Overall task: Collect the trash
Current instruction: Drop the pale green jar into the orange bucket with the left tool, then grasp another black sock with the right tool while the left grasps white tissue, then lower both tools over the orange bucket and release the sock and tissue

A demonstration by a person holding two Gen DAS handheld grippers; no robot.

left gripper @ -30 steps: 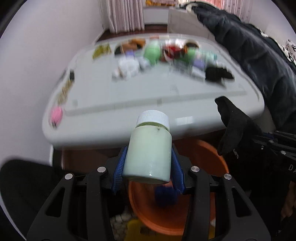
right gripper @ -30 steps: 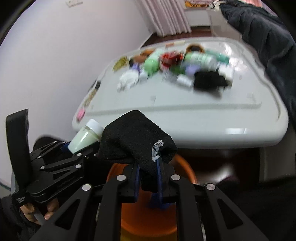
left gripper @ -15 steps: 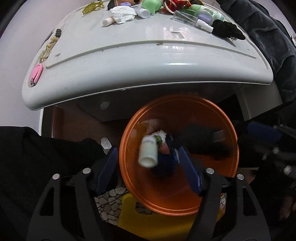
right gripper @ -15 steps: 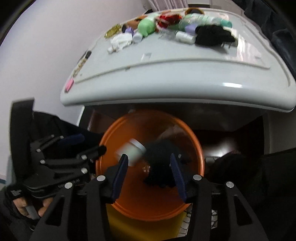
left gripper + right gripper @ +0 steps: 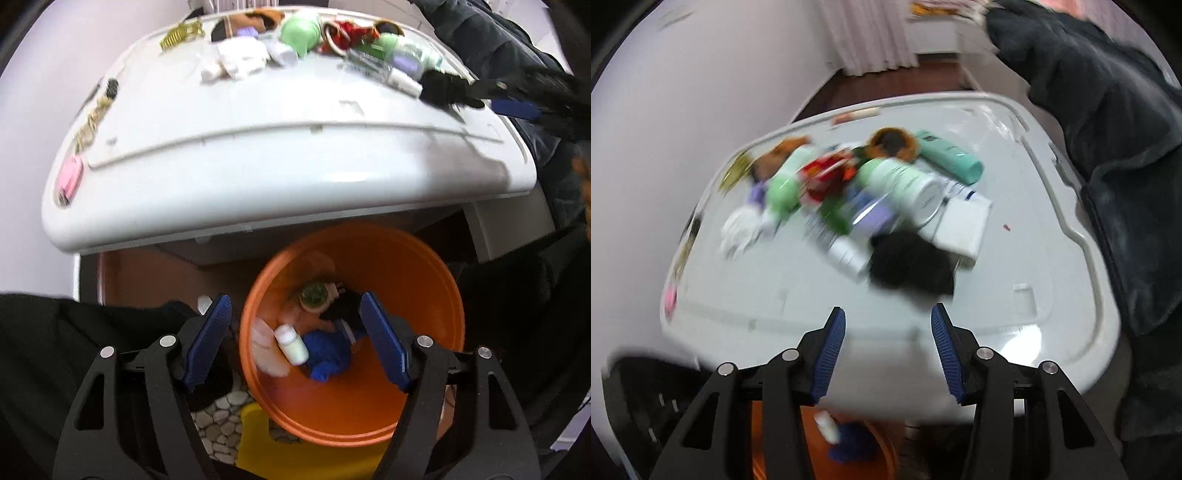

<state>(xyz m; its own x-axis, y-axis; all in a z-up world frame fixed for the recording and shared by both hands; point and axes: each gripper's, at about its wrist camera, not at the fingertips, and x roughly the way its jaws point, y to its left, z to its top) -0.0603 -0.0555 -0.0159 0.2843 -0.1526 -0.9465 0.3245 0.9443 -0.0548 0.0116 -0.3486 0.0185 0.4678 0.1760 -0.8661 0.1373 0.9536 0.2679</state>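
Trash lay in two places: a small white bottle [image 5: 291, 344], a blue cloth [image 5: 327, 356] and a dark rag were already down in the orange bucket [image 5: 436, 295], while a heap of bottles, wrappers and a black cloth [image 5: 910, 264] remained on the white counter [image 5: 258, 147]. The drop-off step looked done, and the fetch of the next piece was in hand. The left hand-held gripper [image 5: 295, 341] pointed steeply down over the bucket, its blue pads spread wide with nothing between them. The right hand-held gripper [image 5: 888, 350] was aimed at the heap from above the counter's near edge, jaws parted and empty; that view was blurred. The black cloth, nearest the right jaws, seemed the likely next pick. That would call for reaching forward, lowering the pads astride the cloth, and closing without dragging the neighbouring bottles.
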